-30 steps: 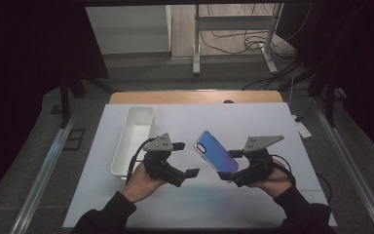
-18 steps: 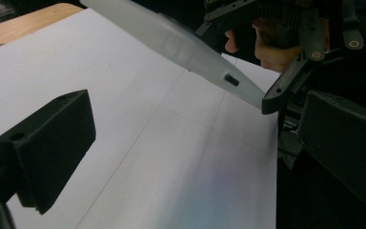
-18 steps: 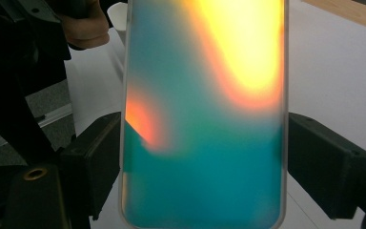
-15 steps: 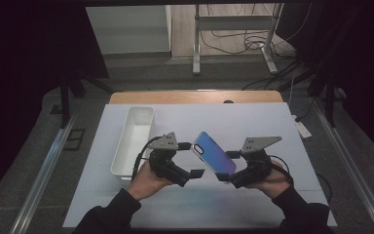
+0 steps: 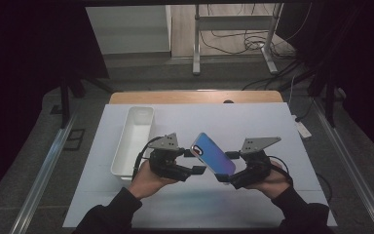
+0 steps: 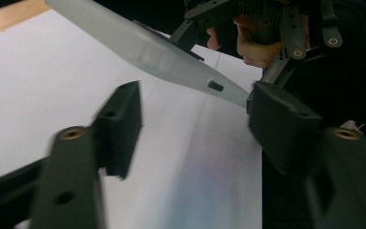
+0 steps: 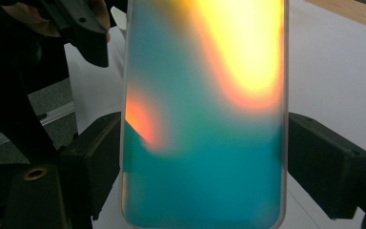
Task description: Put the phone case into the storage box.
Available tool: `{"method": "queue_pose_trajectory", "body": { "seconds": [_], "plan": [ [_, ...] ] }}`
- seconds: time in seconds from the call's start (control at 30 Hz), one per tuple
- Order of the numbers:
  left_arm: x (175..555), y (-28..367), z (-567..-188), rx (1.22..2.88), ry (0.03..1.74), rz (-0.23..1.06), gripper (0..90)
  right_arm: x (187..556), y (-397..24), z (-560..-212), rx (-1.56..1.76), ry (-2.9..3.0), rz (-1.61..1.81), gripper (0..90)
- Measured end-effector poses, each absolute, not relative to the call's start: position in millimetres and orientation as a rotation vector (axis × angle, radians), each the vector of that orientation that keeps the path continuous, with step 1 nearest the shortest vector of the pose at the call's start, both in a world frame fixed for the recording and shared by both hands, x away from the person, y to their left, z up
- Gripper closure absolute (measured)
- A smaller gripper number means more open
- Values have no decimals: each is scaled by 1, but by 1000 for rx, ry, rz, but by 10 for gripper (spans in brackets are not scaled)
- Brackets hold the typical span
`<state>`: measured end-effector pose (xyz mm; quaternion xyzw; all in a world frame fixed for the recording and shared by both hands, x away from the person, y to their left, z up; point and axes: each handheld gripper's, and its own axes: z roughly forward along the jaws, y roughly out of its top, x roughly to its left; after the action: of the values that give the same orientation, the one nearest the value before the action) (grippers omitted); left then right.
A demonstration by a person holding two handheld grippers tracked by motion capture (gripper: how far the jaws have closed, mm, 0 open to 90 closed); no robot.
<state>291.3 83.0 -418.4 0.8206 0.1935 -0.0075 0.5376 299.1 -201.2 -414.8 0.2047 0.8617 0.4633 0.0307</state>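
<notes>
An iridescent blue phone case (image 5: 213, 155) is held tilted above the white table, and my right gripper (image 5: 226, 166) is shut on it. In the right gripper view, the two pads press on the long edges of the case (image 7: 205, 143). My left gripper (image 5: 196, 161) faces it from the left, and its jaws have just been closing with the case's end between them. In the left gripper view, the frosted edge of the case (image 6: 171, 59) meets the right-hand pad (image 6: 281, 124). The left-hand pad (image 6: 121, 119) stands apart from it.
A long white tray (image 5: 135, 127) stands on the white table cover (image 5: 253, 122) just left of my left hand. A wooden table edge (image 5: 195, 96) runs along the back. Metal rails flank the table, and cables lie on the floor behind.
The left gripper's jaws have narrowed around the near end of the phone case. The right gripper and the case have kept still.
</notes>
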Motion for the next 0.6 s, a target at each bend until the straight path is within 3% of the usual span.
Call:
{"method": "queue_pose_trajectory", "body": {
  "seconds": [0.17, 0.37, 0.6],
  "plan": [
    [293, 87, -418, 1927, 444, -50, 585, 299, -201, -416, 633, 2658, 1426, 174],
    [296, 91, -419, 1905, 424, -109, 710, 299, -201, -416, 627, 2659, 1433, 174],
    [298, 93, -422, 1893, 395, -159, 770, 299, -201, -417, 616, 2677, 1437, 172]
  ]
}}
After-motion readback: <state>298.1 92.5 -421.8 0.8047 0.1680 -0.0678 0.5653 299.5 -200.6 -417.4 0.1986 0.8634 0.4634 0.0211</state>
